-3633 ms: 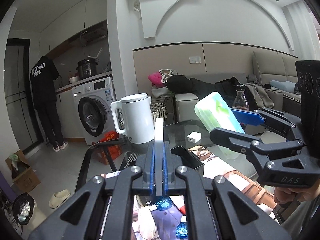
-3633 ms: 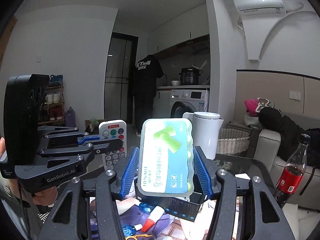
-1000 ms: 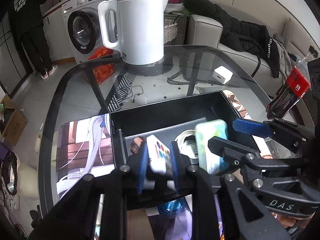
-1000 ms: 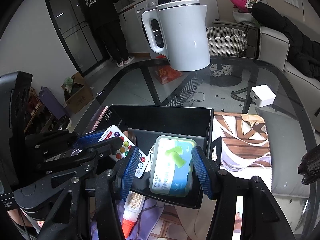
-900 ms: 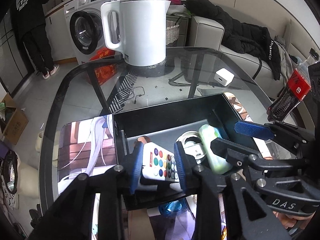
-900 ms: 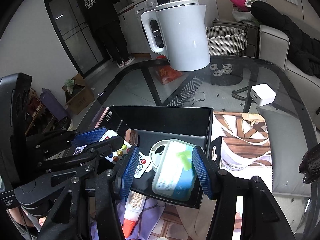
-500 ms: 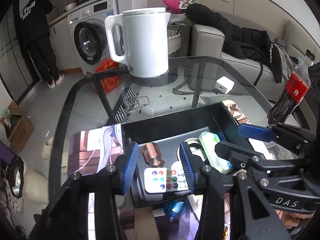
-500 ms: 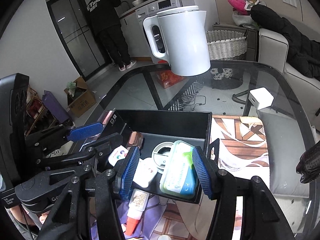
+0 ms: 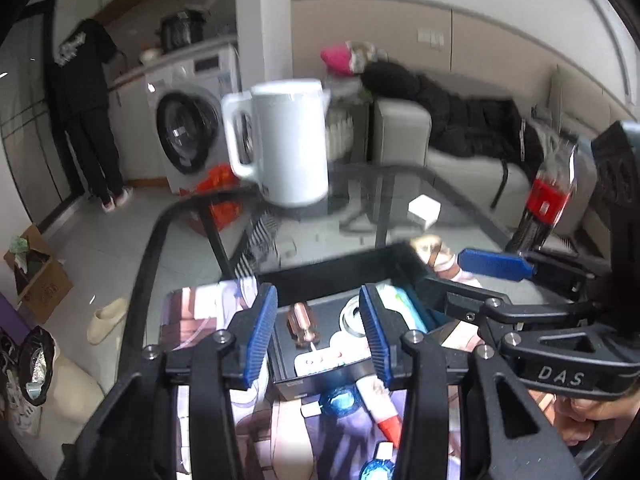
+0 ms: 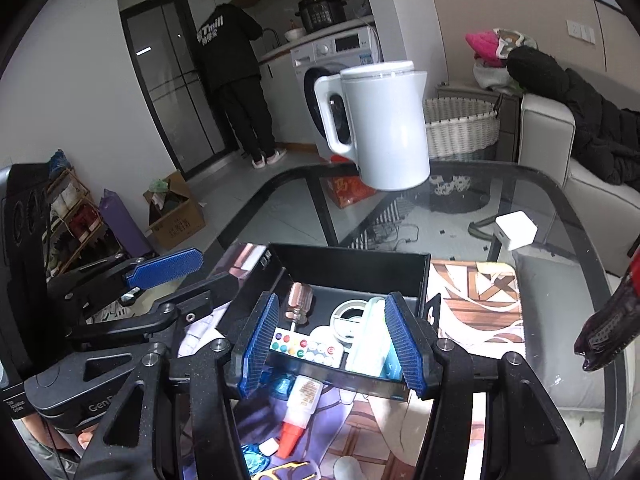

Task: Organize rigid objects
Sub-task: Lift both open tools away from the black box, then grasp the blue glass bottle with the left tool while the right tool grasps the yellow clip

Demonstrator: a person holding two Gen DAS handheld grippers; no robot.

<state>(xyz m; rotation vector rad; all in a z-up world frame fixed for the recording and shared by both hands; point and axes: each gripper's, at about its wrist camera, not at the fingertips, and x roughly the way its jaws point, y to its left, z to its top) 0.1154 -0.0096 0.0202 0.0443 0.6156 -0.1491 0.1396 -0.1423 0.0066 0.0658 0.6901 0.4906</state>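
Note:
A black box (image 10: pixel 352 266) stands on the glass table (image 10: pixel 560 200). In it lie a white remote with coloured buttons (image 10: pixel 306 347), a green-and-white case on its edge (image 10: pixel 370 338), a round white tape (image 10: pixel 349 316) and a brown-handled screwdriver (image 10: pixel 298 302). The remote (image 9: pixel 328 360), case (image 9: pixel 400 308) and screwdriver (image 9: pixel 302 322) also show in the left wrist view. My left gripper (image 9: pixel 318 332) and my right gripper (image 10: pixel 330 344) are open and empty, held above the near edge of the box (image 9: pixel 340 268).
A white kettle (image 10: pixel 384 128) stands at the table's far side. A white cube (image 10: pixel 516 230) and a cola bottle (image 9: pixel 544 200) are to the right. A glue tube with red cap (image 10: pixel 298 408) and blue items (image 9: pixel 338 398) lie on the printed mat near me.
Both grippers lowered their objects into the box and opened. The remote and the green case now lie in the box. Both grippers have pulled back and up.

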